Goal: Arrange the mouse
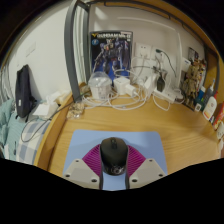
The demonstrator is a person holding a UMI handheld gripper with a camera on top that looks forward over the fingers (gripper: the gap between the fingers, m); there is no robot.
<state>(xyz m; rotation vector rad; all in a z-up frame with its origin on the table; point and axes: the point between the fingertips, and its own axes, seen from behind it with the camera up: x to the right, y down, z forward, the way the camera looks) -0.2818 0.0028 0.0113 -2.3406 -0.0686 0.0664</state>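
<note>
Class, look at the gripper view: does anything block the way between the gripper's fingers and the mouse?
Nothing visible does. The mouse sits on the blue mouse pad, right between the open gripper fingers, with small gaps at either side. The cables lie well beyond it.

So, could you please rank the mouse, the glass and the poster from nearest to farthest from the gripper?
1. Mouse, between the open gripper fingers, on the mat.
2. Glass, beyond, left on the desk.
3. Poster, farthest, on the wall.
</note>
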